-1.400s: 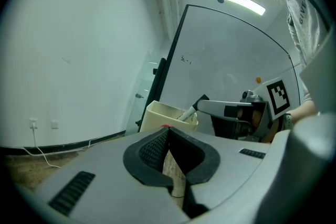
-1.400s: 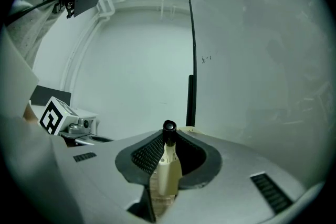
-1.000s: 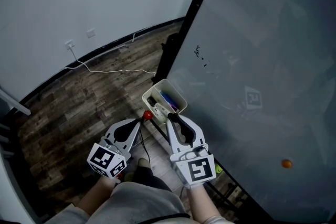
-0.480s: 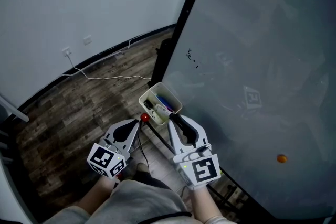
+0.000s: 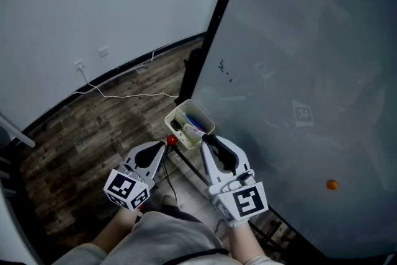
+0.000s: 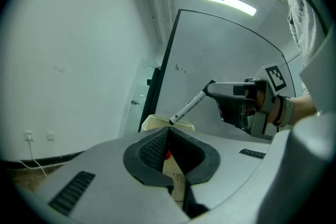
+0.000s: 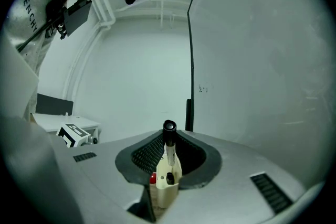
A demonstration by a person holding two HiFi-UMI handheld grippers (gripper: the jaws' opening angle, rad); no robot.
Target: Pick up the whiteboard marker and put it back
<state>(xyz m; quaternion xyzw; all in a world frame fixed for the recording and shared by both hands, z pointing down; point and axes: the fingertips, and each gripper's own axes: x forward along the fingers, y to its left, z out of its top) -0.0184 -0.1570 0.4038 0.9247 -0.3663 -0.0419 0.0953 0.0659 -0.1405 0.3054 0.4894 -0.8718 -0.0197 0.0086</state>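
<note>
Since a second ago, shows right gripper point(image 5: 208, 138) a little higher beside whiteboard point(image 5: 298, 71), whiteboard marker point(image 6: 188, 107) carried up with it. Clamps that marker by its upper end, both jaws pressed on the barrel. In left gripper view, lays the long axis on a slant, from the clamped end at 2 o'clock down to the black end at 8 o'clock. Puts that black end just at the rim of cream holder point(image 5: 178, 113), pointing down into it. In head view, places holder at 11 o'clock of right gripper's tips, with red knob point(image 5: 172, 141) at holder's 7 o'clock. Finds left gripper point(image 5: 165, 146) at 9 o'clock of the right one, tips together, clamping nothing, close to red knob.
</note>
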